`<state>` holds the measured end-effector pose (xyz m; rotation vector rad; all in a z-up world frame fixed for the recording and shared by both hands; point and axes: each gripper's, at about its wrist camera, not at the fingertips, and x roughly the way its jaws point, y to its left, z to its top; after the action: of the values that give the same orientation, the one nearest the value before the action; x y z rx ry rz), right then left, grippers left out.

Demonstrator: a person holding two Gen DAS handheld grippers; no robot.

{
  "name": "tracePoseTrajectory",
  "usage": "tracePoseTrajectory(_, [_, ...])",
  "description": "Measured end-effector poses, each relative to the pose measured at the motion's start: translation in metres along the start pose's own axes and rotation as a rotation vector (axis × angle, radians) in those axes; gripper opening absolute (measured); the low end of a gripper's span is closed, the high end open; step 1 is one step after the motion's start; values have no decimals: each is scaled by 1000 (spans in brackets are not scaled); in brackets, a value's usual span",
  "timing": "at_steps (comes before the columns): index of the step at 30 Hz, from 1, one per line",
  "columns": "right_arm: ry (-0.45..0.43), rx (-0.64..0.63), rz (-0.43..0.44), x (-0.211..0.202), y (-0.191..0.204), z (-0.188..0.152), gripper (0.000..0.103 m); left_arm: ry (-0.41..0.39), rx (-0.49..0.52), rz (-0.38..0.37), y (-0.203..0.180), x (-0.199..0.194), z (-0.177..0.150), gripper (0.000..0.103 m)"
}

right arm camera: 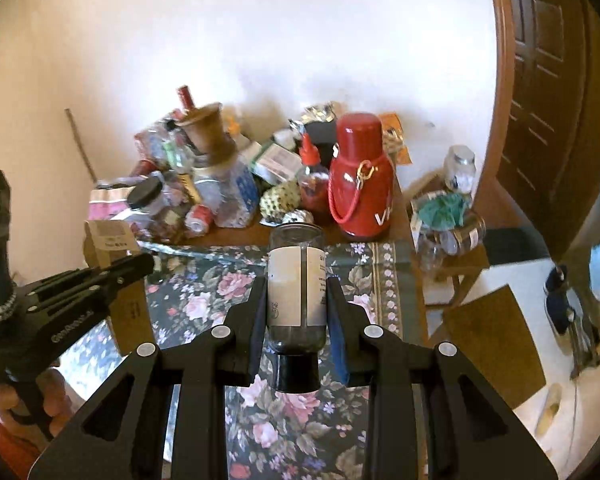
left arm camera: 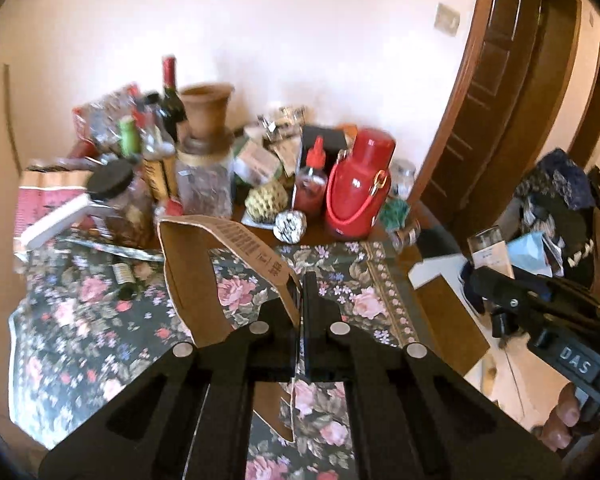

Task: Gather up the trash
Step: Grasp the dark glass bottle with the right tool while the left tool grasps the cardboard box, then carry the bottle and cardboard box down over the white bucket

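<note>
My left gripper (left arm camera: 301,292) is shut on the edge of a brown cardboard box (left arm camera: 196,276), open and flattened, held above the floral tablecloth (left arm camera: 80,320). In the right wrist view the same box (right arm camera: 116,264) hangs from the left gripper (right arm camera: 140,264) at the left. My right gripper (right arm camera: 298,292) is shut on a clear bottle (right arm camera: 297,280) with a white label and a black cap, cap toward the camera. The bottle (left arm camera: 490,248) also shows at the right of the left wrist view, held off the table's right side.
The back of the table is crowded: a red thermos jug (left arm camera: 358,188), a red-capped sauce bottle (left arm camera: 310,184), a wine bottle (left arm camera: 172,96), a clay pot (left arm camera: 208,108), jars and packets. A small stand with jars (right arm camera: 448,220) and a wooden door (right arm camera: 548,80) are to the right.
</note>
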<state>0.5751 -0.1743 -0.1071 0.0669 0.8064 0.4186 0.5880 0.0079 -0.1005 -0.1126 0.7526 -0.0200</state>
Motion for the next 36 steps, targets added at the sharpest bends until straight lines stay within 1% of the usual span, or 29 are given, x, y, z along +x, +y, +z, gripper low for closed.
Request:
tracePoseTrajectory(4, [-25, -47, 41, -24, 1, -5, 26, -73, 15, 93, -19, -47, -12, 1])
tracePoseTrajectory(8, [-50, -89, 80, -48, 7, -10, 26, -113, 3, 111, -25, -79, -23, 1])
tracePoseTrajectory(12, [-74, -111, 108, -71, 16, -17, 26, -152, 14, 124, -28, -111, -31, 1])
tracePoseTrajectory(17, [-118, -110, 114, -102, 32, -28, 26, -199, 37, 91, -28, -147, -43, 1])
tracePoseTrajectory(21, [-156, -103, 86, -125, 49, -40, 26, -229, 53, 54, -23, -172, -56, 1])
tracePoseTrajectory(23, [-178, -101, 64, -137, 60, -49, 26, -244, 65, 25, -16, -190, -68, 1])
tracePoseTrajectory(25, [-195, -95, 41, -149, 72, -61, 26, -246, 78, 10, -11, -203, -78, 1])
tracePoseTrajectory(29, [-203, -61, 8, -166, 98, -88, 26, -232, 95, -17, 6, -232, -108, 1])
tracePoseTrajectory(36, [-191, -21, -38, -193, 134, -140, 26, -198, 106, -58, 34, -273, -159, 1])
